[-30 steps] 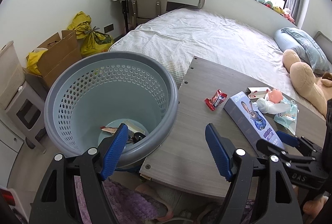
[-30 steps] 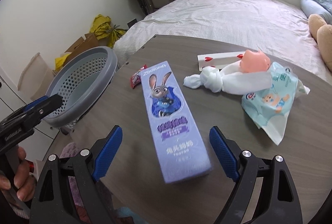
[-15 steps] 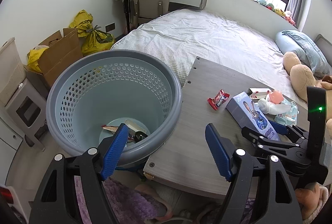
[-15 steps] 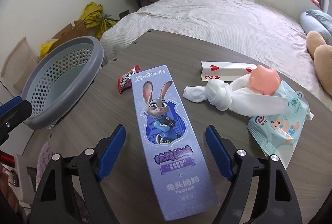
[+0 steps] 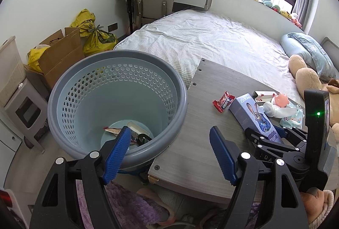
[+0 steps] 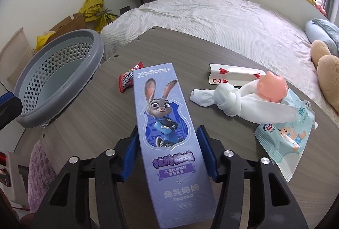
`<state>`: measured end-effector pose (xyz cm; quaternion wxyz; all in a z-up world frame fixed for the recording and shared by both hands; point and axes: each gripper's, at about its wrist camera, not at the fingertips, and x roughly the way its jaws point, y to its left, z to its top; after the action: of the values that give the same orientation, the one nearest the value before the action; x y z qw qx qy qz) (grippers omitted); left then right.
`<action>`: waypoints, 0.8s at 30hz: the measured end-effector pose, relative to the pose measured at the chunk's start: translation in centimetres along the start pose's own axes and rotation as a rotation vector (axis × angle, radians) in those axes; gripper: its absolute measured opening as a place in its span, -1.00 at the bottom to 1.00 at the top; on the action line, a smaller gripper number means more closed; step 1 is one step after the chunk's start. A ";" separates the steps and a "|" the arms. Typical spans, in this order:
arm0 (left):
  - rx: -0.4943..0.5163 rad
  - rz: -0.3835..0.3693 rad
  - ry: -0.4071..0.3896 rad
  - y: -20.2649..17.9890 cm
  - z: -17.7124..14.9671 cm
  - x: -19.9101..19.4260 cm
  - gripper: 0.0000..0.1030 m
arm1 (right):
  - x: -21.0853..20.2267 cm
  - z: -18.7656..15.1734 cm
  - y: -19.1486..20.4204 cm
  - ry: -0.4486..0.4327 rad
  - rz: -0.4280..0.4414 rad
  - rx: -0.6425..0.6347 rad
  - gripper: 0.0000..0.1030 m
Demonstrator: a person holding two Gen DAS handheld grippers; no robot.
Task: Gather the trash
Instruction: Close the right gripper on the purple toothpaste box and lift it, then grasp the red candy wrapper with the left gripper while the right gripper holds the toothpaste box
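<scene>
A purple Zootopia toothpaste box [image 6: 167, 123] lies on the grey wooden table [image 6: 89, 123]. My right gripper [image 6: 168, 144] is shut on the box, with a blue pad on each long side. It also shows in the left wrist view [image 5: 273, 135], at the box [image 5: 252, 112]. My left gripper [image 5: 169, 150] is open and empty, above the table's near edge and the rim of the blue-grey perforated basket [image 5: 118, 101]. The basket holds a few wrappers [image 5: 129, 131]. A red candy wrapper [image 6: 128, 79] lies just left of the box.
On the table right of the box lie a playing-card pack [image 6: 235, 76], a knotted white cloth [image 6: 233, 101] with a pink toy [image 6: 272, 89], and a light blue wipes packet [image 6: 286, 135]. A bed [image 5: 211, 42] lies beyond. Cardboard box [image 5: 59, 55] and yellow bags [image 5: 95, 34] stand at left.
My right gripper has moved forward over the toothpaste box and closed on its sides. My left gripper stays open and has hardly moved.
</scene>
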<state>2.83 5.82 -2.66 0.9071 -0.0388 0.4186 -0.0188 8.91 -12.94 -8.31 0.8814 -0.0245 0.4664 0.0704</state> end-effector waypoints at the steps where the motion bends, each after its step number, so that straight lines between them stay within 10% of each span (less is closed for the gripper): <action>1: 0.000 0.000 -0.001 0.0 0.0 0.0 0.42 | 0.0 0.0 0.0 -0.001 0.002 -0.002 -0.03; 24: 0.044 -0.029 0.014 -1.6 0.2 0.4 0.42 | -5.0 -1.6 -1.2 -0.084 0.033 0.076 -0.16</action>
<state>3.30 4.22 -2.71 0.9045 -0.0248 0.4237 -0.0412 5.03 -14.78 -5.13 0.8991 0.0199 0.4318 0.0683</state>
